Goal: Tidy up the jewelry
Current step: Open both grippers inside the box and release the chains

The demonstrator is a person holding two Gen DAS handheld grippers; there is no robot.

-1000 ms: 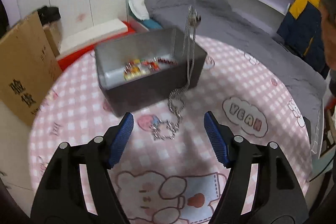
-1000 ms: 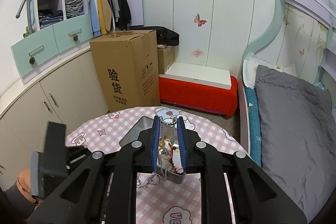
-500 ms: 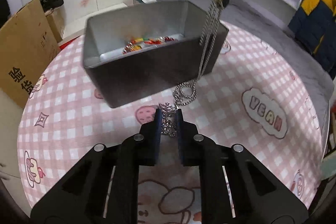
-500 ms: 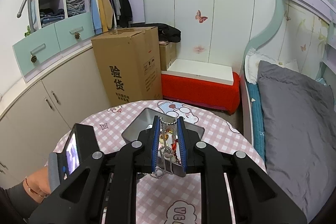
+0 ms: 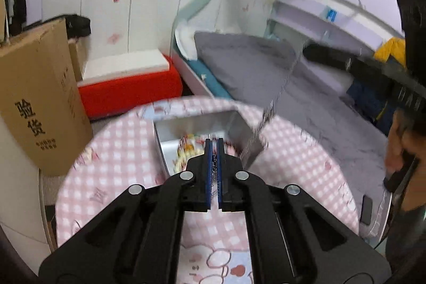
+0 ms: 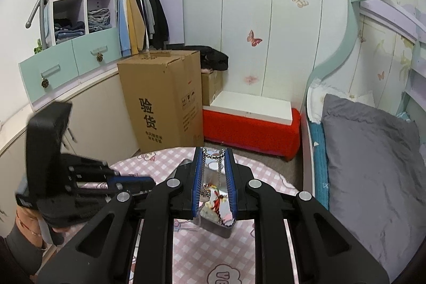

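Left gripper (image 5: 213, 151) nearest, blue pads pressed together on the lower end of silver chain necklace (image 5: 275, 97), poised over grey metal box (image 5: 197, 121). Chain stretched taut, slanting up and right toward right gripper (image 6: 213, 172), jaws narrowly parted with the upper loop of the chain pinched between the pad tips. Box resting on round table with pink checked cloth (image 5: 293, 159), coloured beaded jewellery (image 5: 186, 148) blurred inside. Beyond: cardboard carton (image 6: 162, 100), red bench (image 6: 253, 129), grey bedding (image 6: 372, 151).
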